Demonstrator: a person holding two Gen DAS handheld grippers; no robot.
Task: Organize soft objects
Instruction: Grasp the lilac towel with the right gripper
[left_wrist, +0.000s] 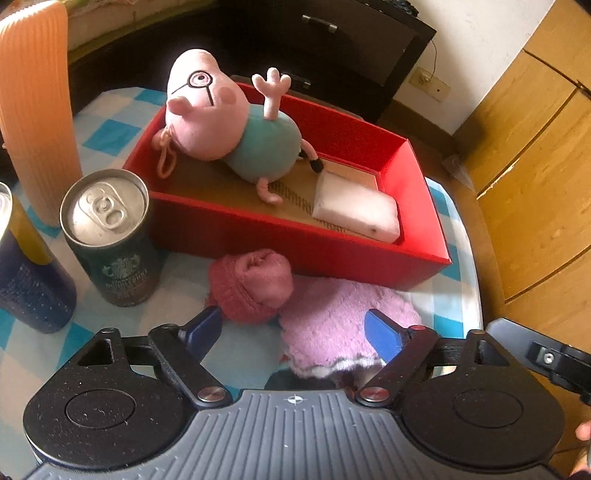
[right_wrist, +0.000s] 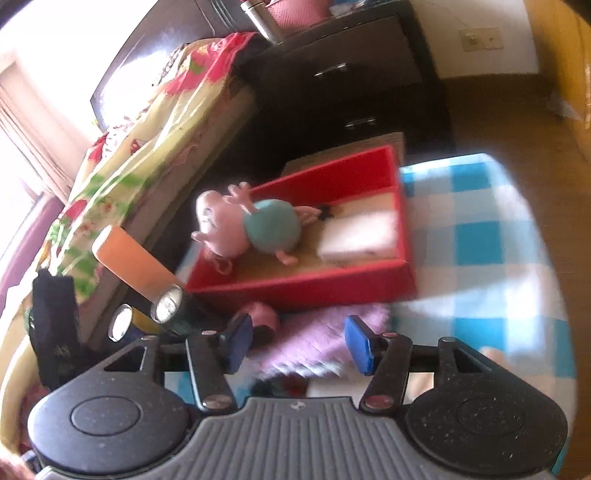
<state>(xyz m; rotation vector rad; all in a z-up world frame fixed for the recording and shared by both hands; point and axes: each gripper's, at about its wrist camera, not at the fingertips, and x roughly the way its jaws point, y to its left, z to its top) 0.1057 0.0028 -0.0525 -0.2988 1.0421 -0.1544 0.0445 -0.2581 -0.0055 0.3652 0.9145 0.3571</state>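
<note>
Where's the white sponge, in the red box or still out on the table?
In. The white sponge lies flat on the floor of the red box, at the end opposite the pig plush's head.

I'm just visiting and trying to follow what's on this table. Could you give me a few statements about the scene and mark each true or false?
1. The pink plush pig in a teal shirt lies inside the red cardboard box. True.
2. The white rectangular foam sponge sits on the tablecloth outside the box. False: it lies inside the box, beside the pig's feet.
3. The rolled dark-pink knitted sock rests on the blue-and-white checked tablecloth in front of the box. True.
4. The left gripper is clamped shut on the dark green drink can. False: its jaws stand open, and the can stands untouched to one side.
5. The fluffy lilac cloth is already in the box. False: it lies outside, beside the sock.
</note>
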